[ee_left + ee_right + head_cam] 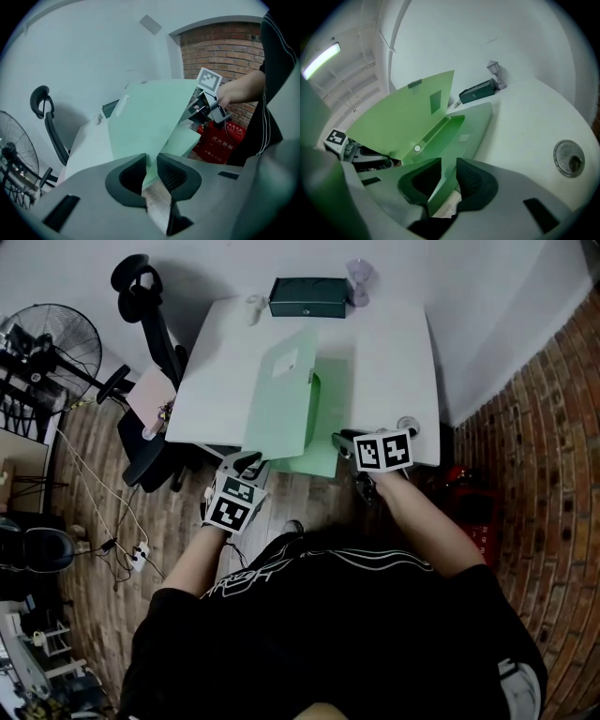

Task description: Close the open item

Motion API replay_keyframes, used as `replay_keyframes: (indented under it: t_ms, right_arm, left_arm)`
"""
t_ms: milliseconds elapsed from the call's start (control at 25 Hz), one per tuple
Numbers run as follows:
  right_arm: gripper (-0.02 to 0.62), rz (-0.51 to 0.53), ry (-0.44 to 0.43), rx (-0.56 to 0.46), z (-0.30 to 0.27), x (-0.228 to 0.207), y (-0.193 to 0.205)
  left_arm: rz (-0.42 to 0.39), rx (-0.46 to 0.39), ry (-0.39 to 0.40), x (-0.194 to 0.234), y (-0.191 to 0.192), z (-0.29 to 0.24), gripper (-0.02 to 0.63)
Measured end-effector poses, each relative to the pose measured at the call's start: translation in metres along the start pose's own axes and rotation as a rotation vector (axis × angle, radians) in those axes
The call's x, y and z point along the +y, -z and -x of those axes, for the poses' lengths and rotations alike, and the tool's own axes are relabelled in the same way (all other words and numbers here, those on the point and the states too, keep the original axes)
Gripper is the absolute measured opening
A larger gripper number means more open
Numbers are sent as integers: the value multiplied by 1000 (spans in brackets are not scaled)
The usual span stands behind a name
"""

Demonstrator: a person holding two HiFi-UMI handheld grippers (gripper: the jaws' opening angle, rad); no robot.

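**A:** Start at the far left. What's there?

**B:** A standing fan (52, 343) on the wood floor. Next to it a black office chair (150, 329) sits against the left side of the white worktop (398, 362).

**A:** And your left tool?

**B:** My left tool (150, 165) is at the near left corner of the worktop, just off its edge. Its jaws stand a narrow gap apart. The near corner of the cover (281, 399) sits in that gap, but the pads don't press on it, so nothing is pinched there.

**A:** Where is the thing you're meant to close?

**B:** The green folder (323, 427) lies in the middle of the worktop with its near end hanging over the near edge. It is open. The cover is on the left and tilts up off the base, so the two halves make a V, and the spine runs away from me.

**A:** What's behind it?

**B:** A dark green box (307, 296) sits at the far edge of the worktop. A small clear lamp-shaped ornament (359, 282) is just beside its right end.

**A:** And your right tool?

**B:** My right tool (449, 169) is at the near right corner of the folder. Its jaws are pressed onto the edge of the base (461, 140) and pinch it. A round cable hole (408, 425) in the worktop is just to its right.

**A:** And past that?

**B:** A brick wall (539, 427) runs along the right side.
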State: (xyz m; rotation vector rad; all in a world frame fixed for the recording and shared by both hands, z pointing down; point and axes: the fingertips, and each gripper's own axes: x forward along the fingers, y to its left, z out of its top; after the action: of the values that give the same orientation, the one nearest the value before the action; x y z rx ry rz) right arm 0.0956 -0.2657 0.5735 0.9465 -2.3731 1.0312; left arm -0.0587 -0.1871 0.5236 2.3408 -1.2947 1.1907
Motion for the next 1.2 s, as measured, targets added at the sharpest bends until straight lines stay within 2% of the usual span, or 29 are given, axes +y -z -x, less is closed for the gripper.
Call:
replay_keyframes:
  t_ms: [400,560,680,800,960,1040,1200]
  right_arm:
    - [100,51,-15,21,3,1,12]
    - [98,102,6,17,10,-3,13]
    - [97,103,18,9,16,-10,12]
    - [97,90,28,-4,22,-17,11]
    - [97,74,40,-26,29,-21,10]
    - [97,86,46,-45,33,-20,6]
    - [92,75,42,-60,36,-15,2]
  left_arm:
    - [-126,83,38,-33,11,-17,102]
    - [-168,107,52,-42,14,-23,107]
    - [-145,106,106,-52,15,-25,117]
    - [-116,103,165,-62,17,-27,177]
    - [-161,121,219,-75,23,-30,235]
    - [-171,114,235,-76,21,-33,238]
    - [-137,137,271,-79,25,-36,238]
